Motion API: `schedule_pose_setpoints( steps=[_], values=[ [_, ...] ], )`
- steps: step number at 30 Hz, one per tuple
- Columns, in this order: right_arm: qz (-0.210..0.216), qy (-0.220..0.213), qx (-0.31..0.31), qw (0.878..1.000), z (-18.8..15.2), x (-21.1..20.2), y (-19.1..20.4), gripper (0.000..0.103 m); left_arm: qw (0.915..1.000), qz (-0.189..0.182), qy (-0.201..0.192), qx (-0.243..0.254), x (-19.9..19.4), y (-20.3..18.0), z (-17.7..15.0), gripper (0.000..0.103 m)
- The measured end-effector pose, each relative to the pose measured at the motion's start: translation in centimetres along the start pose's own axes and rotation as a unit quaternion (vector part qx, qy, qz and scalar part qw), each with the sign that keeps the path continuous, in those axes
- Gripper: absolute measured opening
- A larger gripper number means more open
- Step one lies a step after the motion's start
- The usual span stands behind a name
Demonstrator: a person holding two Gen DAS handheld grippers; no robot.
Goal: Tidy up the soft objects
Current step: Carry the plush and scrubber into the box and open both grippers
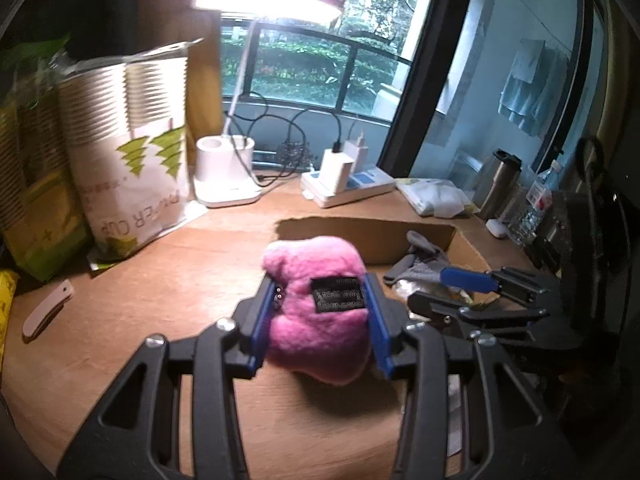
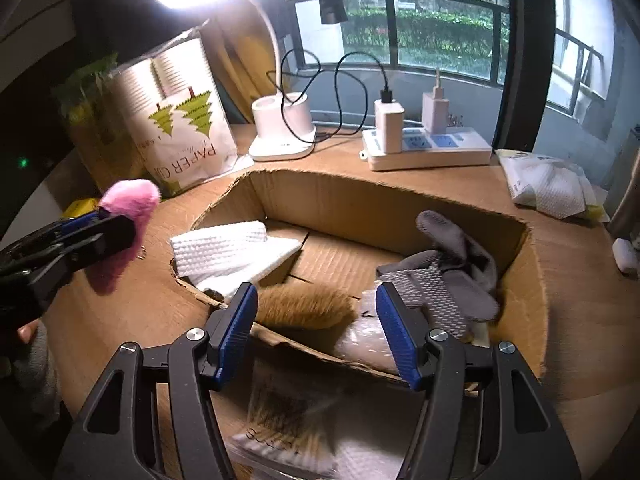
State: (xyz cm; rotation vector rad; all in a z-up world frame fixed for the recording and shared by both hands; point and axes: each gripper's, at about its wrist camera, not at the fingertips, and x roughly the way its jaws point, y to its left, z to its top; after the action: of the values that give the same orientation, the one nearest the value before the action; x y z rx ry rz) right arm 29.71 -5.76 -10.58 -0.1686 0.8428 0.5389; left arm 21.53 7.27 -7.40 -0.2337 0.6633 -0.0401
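My left gripper is shut on a pink plush toy with a black label, held above the wooden desk left of the cardboard box. In the right wrist view the same pink plush toy shows at the left edge in the left gripper. My right gripper stands open over the near rim of the cardboard box, nothing pressed between its blue pads. Inside the box lie a white folded cloth, grey gloves, a brown furry thing and a clear wrapped item.
A desk lamp base, a power strip with chargers, a paper cup pack and a white packet stand behind the box. A packet lies under my right gripper. A steel flask stands at the right.
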Motion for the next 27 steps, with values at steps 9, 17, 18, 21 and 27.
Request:
schedule_pose_setpoints(
  steps=[9,17,18,21,27],
  values=[
    [0.003,-0.021,0.02,1.0,-0.4,-1.5,-3.3,0.065,0.9997,-0.001,0.016,0.02,3.3,-3.5,0.9,0.043],
    [0.006,-0.025,0.027,0.999,-0.7,-1.8,-6.0,0.065,0.9993,0.014,0.018,0.03,6.9,-5.3,2.0,0.044],
    [0.007,-0.027,0.028,0.999,-0.7,-1.9,-6.4,0.065,0.9992,0.016,0.021,0.03,7.4,-5.5,2.0,0.044],
    [0.008,-0.029,0.033,0.999,-0.7,-1.9,-7.2,0.065,0.9989,0.015,0.032,0.029,8.9,-5.9,2.2,0.045],
    [-0.001,-0.032,0.049,0.998,-0.9,-2.1,-9.0,0.065,0.9981,0.006,0.05,0.034,10.9,-6.9,2.3,0.053]
  ],
)
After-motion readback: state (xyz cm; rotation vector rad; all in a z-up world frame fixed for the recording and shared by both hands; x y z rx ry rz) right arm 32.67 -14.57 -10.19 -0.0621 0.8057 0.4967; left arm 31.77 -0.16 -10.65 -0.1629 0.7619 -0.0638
